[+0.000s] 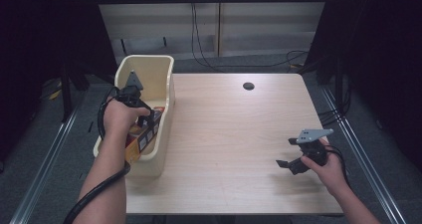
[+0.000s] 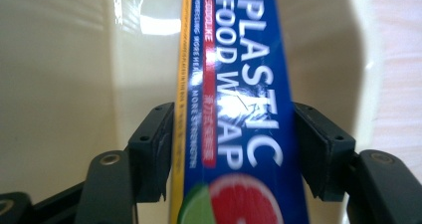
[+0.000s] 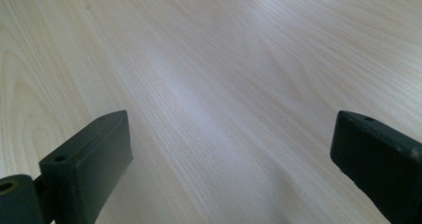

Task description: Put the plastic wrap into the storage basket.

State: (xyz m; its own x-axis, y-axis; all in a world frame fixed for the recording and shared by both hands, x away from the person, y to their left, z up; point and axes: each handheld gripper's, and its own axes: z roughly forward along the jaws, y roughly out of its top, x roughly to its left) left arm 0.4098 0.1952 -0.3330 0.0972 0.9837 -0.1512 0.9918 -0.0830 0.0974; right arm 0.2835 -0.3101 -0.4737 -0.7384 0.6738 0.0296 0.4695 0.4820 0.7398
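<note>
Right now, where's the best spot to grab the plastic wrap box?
Probably mid-length, across its narrow sides, coming from above. The plastic food wrap box is long and slim and lies in the cream bin; the left gripper already straddles it that way.

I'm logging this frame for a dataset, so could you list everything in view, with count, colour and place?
Table: one, light wood, centre.
Bin: one, cream plastic, table's left edge.
Plastic food wrap box: one, blue with yellow edge, lying inside the bin.
Cable hole: one, dark, table's far side.
Cables: several, black, on the floor behind the table.
Left claw: black, jaws shut on the box, in the bin.
Right claw: black, jaws apart, above the table's near right.
Forearms: two, from the bottom edge.
</note>
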